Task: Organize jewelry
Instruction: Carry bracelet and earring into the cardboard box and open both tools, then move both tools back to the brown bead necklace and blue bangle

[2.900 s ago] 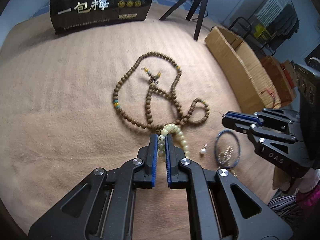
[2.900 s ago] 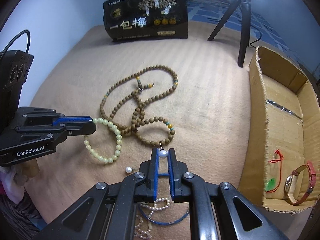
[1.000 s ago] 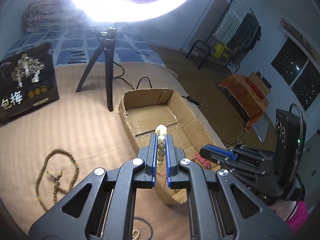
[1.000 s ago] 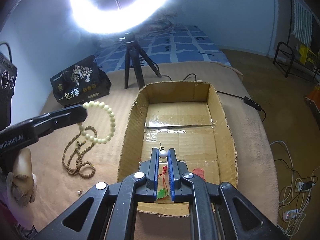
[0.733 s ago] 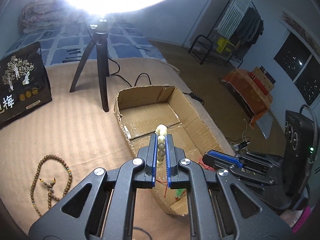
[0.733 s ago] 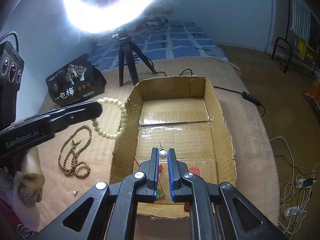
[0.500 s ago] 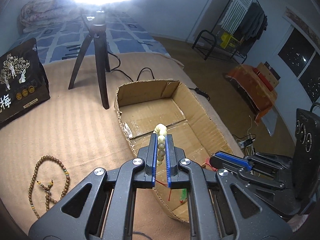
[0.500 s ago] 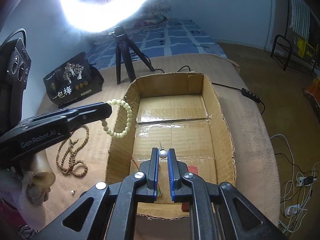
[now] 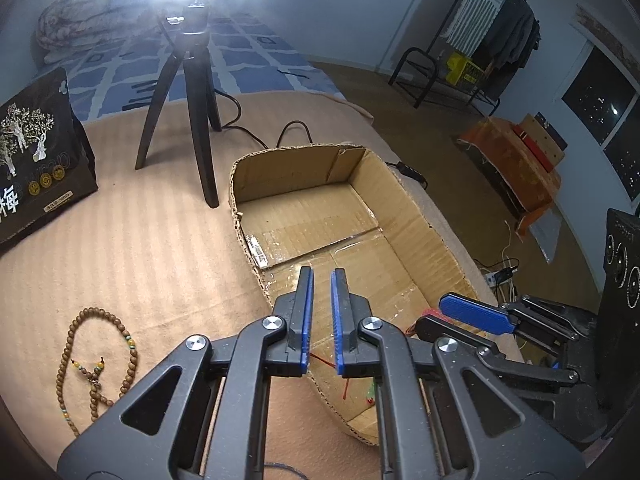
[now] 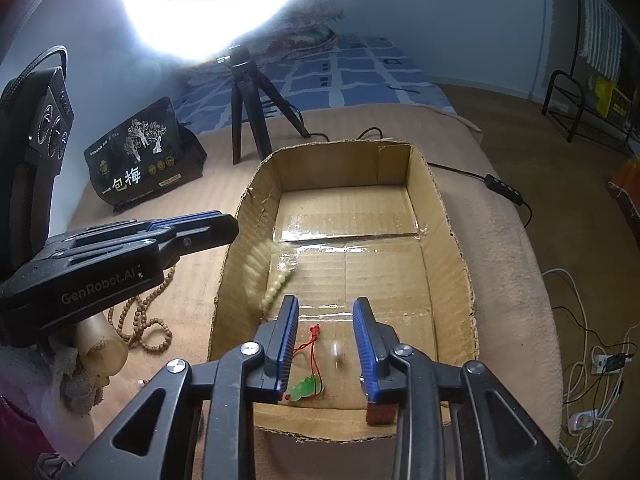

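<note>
Both claws angled down over cardboard box point(image 10: 444, 216), left claw point(image 9: 322, 280) and right claw point(image 10: 325, 308) opening, empty

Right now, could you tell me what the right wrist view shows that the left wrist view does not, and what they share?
Only the right wrist view shows the pale bead bracelet, blurred, falling beside the box's left wall, a blurred pearl earring dropping between the opening right gripper fingers, and the green pendant.

Only the left wrist view shows the opening left gripper with nothing between its fingers.

Both show the cardboard box, the brown bead necklace, the tripod and the black bag.
</note>
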### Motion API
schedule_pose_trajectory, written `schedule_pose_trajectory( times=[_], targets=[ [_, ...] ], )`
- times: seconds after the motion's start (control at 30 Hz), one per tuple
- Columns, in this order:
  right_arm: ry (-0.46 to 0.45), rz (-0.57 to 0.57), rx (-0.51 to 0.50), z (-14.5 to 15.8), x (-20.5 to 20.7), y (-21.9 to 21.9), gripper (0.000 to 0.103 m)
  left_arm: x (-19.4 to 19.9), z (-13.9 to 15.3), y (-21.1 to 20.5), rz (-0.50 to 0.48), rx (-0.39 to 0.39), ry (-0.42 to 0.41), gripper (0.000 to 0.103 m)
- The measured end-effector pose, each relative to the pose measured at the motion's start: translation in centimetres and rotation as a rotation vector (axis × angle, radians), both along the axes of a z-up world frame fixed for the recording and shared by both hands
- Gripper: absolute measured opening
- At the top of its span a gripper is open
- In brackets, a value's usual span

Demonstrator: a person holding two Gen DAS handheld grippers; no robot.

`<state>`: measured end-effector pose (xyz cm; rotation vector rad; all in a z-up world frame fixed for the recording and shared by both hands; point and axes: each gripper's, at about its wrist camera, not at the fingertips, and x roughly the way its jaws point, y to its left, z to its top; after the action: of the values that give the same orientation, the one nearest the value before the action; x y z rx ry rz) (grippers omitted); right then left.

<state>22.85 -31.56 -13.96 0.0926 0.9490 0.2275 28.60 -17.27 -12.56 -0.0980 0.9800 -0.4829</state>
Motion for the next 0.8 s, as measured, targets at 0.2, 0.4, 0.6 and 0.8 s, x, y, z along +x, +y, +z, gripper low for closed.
schedule_pose_trajectory(
  times=[0.2, 0.4, 0.6, 0.8],
  targets=[
    [-0.005, -0.003, -0.008, 0.2, -0.1, 0.0, 0.036, -0.4, 0.6, 0.7, 0.006, 0.007, -0.017, 0.023],
    [-0.017, -0.012, -0.009, 0.6, -0.3, 0.0, 0.046, -0.8, 1.2, 2.3, 0.026, 0.010, -0.023, 0.024],
    [-0.044, -0.010, -0.005, 1.1, -0.8, 0.1, 0.068, -1.2, 1.9, 4.9, 0.050, 0.019, -0.030, 0.047],
    [-0.063, -0.004, 0.008, 1.7, -1.3, 0.6, 0.084, -2.0, 2.4, 8.8, 0.100, 0.033, -0.017, 0.062]
  ],
)
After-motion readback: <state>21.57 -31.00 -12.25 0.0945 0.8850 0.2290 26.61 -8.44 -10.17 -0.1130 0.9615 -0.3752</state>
